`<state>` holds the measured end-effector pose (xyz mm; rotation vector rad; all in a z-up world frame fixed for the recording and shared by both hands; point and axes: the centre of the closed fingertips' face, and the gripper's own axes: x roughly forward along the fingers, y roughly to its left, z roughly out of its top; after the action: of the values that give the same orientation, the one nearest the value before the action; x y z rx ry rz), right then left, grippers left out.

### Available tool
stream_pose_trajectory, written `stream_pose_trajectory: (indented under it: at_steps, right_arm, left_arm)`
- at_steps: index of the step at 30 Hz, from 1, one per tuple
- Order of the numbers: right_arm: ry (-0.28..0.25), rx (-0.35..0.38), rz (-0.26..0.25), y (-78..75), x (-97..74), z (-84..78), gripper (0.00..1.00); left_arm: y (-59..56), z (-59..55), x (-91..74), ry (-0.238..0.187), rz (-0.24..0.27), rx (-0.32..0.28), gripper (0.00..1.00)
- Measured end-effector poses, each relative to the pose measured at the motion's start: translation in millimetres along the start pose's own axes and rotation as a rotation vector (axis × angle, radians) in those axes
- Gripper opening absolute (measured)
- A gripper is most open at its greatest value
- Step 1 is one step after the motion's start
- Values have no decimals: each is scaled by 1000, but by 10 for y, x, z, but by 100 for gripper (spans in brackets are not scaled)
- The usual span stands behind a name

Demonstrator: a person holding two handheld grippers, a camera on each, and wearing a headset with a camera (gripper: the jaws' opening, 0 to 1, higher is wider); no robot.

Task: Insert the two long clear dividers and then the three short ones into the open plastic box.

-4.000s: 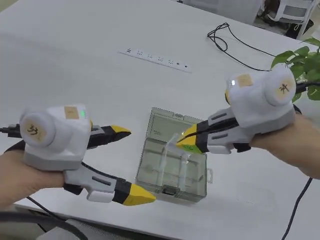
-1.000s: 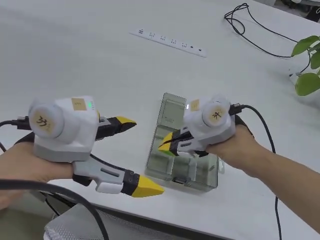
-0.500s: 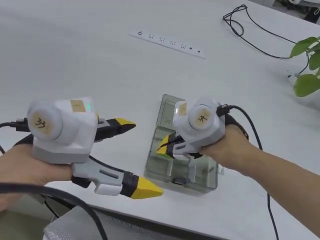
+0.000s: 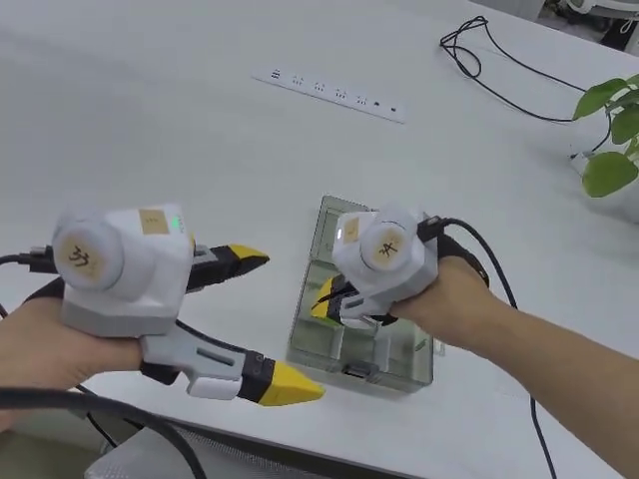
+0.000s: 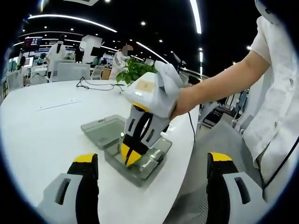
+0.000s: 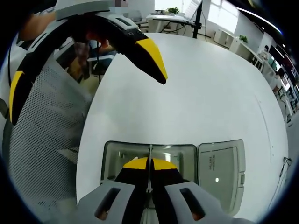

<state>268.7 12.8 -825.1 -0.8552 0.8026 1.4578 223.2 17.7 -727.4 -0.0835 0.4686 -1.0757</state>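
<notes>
The open clear plastic box [image 4: 403, 373] lies near the table's front edge, its lid [image 4: 334, 214] folded flat behind it. My right gripper [image 4: 323, 296] points down into the box, shut on a thin clear divider [image 6: 150, 151] held edge-on over the box [image 6: 112, 150]. In the left gripper view the right gripper [image 5: 131, 154] has its yellow tips inside the box [image 5: 148, 166]. My left gripper [image 4: 270, 321] hovers open just left of the box with nothing between its jaws. It shows as the left gripper [image 6: 84, 79] above the table in the right gripper view.
A white power strip [image 4: 329, 95] lies farther back on the white table [image 4: 150, 120]. A black cable [image 4: 489, 60] curls at the back right beside a green plant [image 4: 607, 140]. The table's front edge runs just below the box. A mesh chair [image 6: 42, 154] stands beyond that edge.
My right gripper has moved left and down with the divider, from above the box's right side into the box. The left gripper has stayed open in place.
</notes>
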Motion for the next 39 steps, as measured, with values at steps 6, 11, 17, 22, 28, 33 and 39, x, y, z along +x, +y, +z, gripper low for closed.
stream_pose_trajectory:
  at_steps: [6,11,17,22,28,33,39]
  right_arm:
    - [-13,17,-2,9,-13,9,8]
    - [-54,44,-16,-13,-109,77,12]
    - [-110,84,-43,-56,-269,139,18]
    - [-156,124,-54,-83,-398,169,23]
    - [-202,163,-76,-125,-595,166,28]
    - [-224,187,-95,-144,-763,112,32]
    - [-241,214,-119,-137,-954,19,38]
  left_arm:
    - [7,0,-8,3,4,1,99]
    - [11,-5,-12,7,5,2,99]
    - [10,5,-11,8,5,5,99]
    - [15,14,-16,7,8,10,100]
    - [23,10,-35,17,12,18,100]
    - [30,-16,-48,30,13,29,100]
    - [39,-51,-59,51,16,46,100]
